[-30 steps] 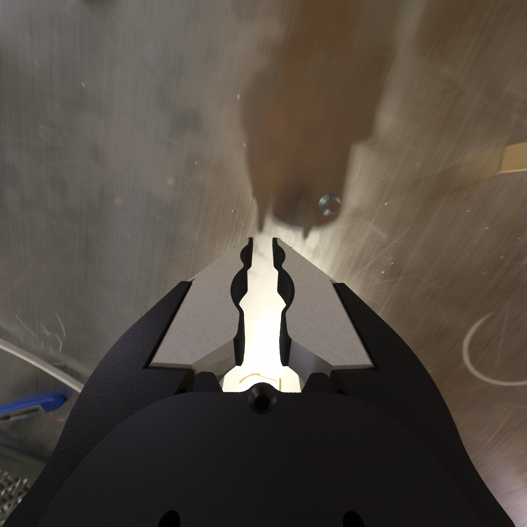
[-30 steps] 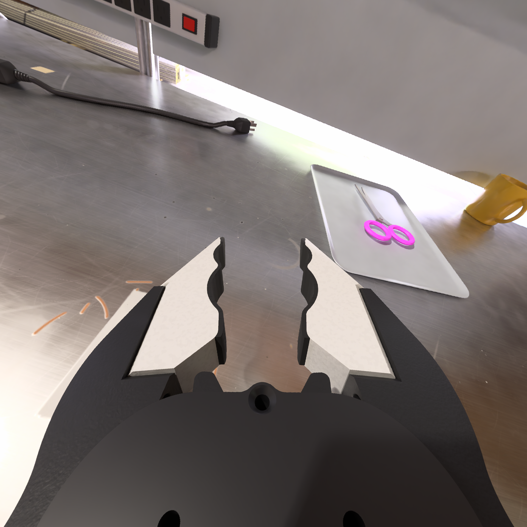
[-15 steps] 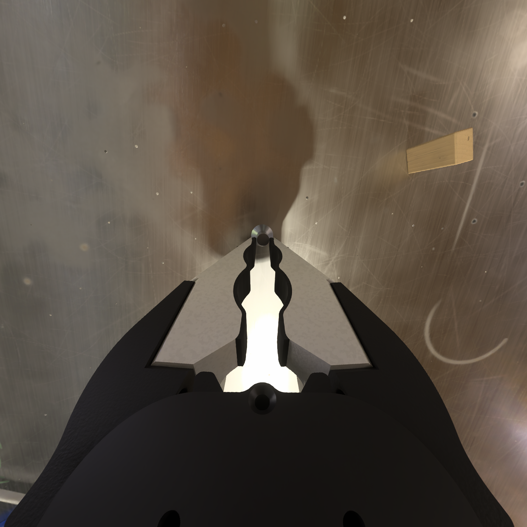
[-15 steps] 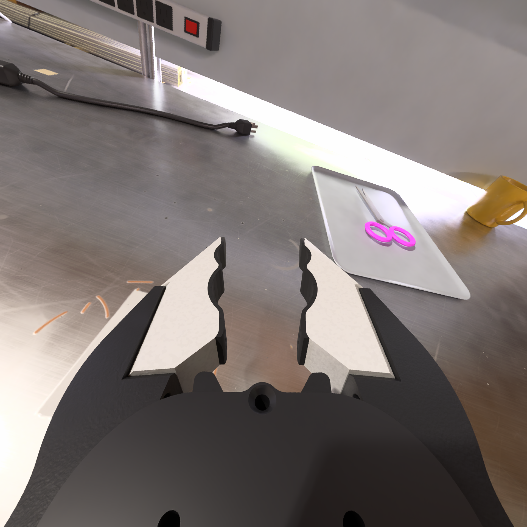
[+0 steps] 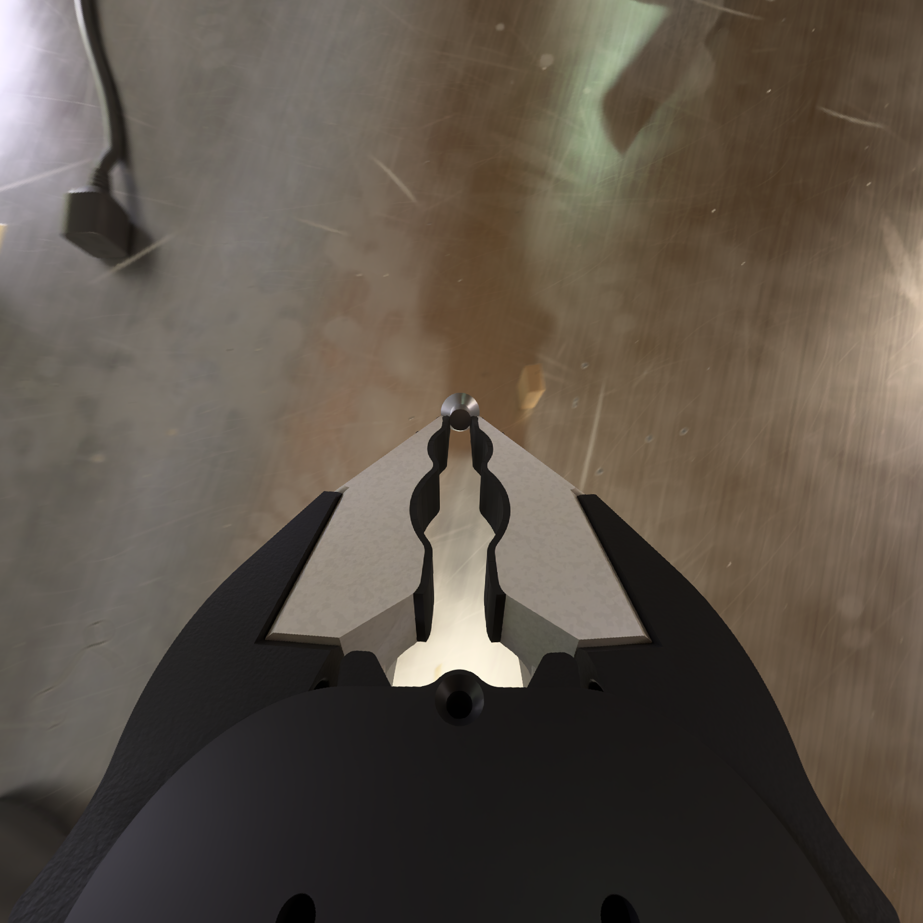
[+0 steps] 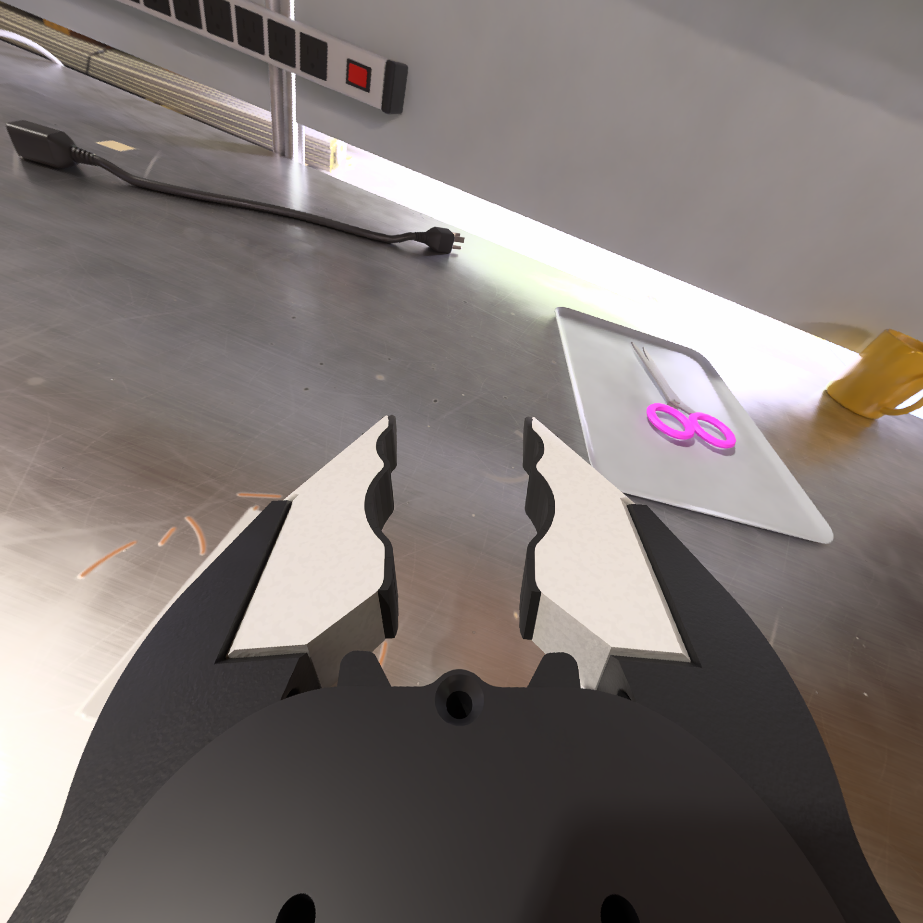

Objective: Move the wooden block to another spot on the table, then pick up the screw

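My left gripper (image 5: 460,423) is shut on the small metal screw (image 5: 460,405). The screw's round head sticks out just past the fingertips, held above the scratched metal table (image 5: 249,349). My right gripper (image 6: 459,424) is open and empty, hovering over the table (image 6: 249,349). The wooden block shows clearly in neither view.
A black cable lies on the table, with a connector (image 5: 100,227) at one end and a plug (image 6: 439,238) at the other. A power strip (image 6: 309,55) is mounted at the back. A metal tray (image 6: 749,494) holds pink-handled scissors (image 6: 692,424). A yellow mug (image 6: 884,374) stands at the far right.
The left gripper came up to the screw, shut on it and carried it off. The wooden block has left its view and the cable connector has come in. The right gripper has hardly moved.
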Controlling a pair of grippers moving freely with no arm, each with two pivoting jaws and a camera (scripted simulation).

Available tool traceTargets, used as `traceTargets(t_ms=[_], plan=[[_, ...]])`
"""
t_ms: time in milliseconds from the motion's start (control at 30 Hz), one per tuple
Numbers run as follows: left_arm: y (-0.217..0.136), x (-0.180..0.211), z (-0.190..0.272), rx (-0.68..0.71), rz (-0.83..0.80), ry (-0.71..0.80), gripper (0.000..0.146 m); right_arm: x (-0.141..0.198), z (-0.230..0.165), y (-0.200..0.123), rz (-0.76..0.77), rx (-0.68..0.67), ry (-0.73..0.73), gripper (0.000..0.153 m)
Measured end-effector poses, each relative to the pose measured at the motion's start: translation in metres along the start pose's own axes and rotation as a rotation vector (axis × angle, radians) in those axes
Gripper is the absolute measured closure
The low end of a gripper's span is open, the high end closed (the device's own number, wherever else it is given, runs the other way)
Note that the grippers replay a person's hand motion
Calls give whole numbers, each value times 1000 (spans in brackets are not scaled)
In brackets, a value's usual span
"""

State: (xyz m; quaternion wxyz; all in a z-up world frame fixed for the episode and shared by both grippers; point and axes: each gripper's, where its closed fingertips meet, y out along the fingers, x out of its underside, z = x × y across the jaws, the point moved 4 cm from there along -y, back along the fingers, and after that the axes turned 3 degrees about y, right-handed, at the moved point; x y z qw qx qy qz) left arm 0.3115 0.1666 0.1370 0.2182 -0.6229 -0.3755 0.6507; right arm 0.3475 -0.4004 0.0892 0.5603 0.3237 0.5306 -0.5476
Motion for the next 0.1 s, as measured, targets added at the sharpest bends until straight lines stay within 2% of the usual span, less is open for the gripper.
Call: traceTargets(t_ms=[100], plan=[[35, 4, 24, -32, -11, -49, 138, -1, -2, 0, 7, -14, -10, 102]])
